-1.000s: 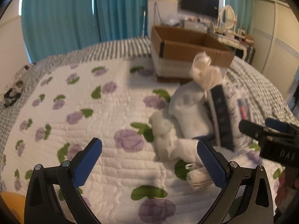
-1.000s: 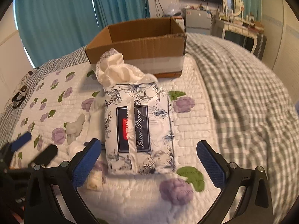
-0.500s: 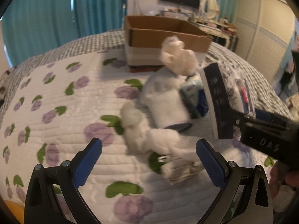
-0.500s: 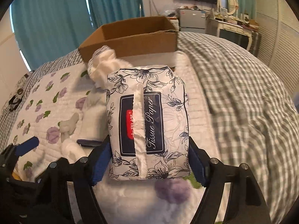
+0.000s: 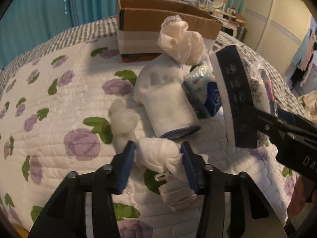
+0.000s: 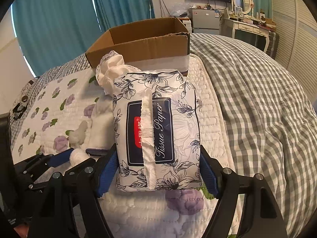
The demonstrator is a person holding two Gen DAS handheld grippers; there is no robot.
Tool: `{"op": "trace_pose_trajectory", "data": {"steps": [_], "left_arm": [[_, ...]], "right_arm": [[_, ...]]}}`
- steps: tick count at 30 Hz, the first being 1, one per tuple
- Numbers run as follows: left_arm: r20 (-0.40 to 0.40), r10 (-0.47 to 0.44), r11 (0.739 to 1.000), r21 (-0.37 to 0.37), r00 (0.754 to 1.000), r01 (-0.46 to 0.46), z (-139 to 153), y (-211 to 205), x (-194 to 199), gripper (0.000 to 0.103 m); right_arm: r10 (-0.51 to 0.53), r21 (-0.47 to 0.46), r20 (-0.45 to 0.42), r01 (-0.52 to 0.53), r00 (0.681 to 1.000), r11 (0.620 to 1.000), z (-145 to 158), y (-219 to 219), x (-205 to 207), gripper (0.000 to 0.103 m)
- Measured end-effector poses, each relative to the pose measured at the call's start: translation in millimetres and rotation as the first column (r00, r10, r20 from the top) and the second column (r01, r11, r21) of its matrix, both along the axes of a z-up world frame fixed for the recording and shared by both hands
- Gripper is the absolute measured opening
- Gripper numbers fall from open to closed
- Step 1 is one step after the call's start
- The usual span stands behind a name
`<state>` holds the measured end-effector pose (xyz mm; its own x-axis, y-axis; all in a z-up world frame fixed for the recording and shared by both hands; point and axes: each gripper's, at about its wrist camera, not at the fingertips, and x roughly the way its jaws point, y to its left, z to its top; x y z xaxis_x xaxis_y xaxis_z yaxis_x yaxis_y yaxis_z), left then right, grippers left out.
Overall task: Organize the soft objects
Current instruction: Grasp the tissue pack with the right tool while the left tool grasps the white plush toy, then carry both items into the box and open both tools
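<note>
Both claws loaded, cardboard box next.

L claw (image 5: 158,164): pads pinched on the small white crumpled cloth bundle (image 5: 157,155) low on the white quilted bedspread w/ purple flowers (image 5: 59,103); grip looks off-centre, so lift straight up & watch the loose folded tail near the R pad. Mid-bed, the white knit sock w/ dark cuff (image 5: 164,103) & white lacy scrunched fabric (image 5: 181,37) lie in your path; clear them. R claw (image 6: 158,166) clamps the floral plastic tissue-paper pack (image 6: 156,127) by its sides, raised off the bed; squeeze lightly, it's slippery, then carry to the open brown cardboard box (image 6: 146,43) just behind.
</note>
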<state>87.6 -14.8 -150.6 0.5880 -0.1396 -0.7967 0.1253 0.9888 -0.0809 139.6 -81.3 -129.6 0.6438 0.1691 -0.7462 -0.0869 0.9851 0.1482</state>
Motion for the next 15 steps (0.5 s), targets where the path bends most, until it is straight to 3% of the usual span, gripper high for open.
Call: {"op": "trace_pose_trajectory", "data": {"steps": [9, 15], "left_arm": [[0.026, -0.011, 1.000, 0.005, 1.000, 0.011, 17.8, 9.7, -25.7, 0.035], [0.139, -0.009, 1.000, -0.005, 0.990, 0.009, 71.3, 19.6, -44.6, 0.035]], "right_arm": [[0.007, 0.028, 0.053, -0.008, 0.999, 1.000, 27.8, -5.9, -22.0, 0.075], [0.010, 0.039, 0.111, -0.015, 0.994, 0.999, 58.3, -8.9, -42.8, 0.075]]}}
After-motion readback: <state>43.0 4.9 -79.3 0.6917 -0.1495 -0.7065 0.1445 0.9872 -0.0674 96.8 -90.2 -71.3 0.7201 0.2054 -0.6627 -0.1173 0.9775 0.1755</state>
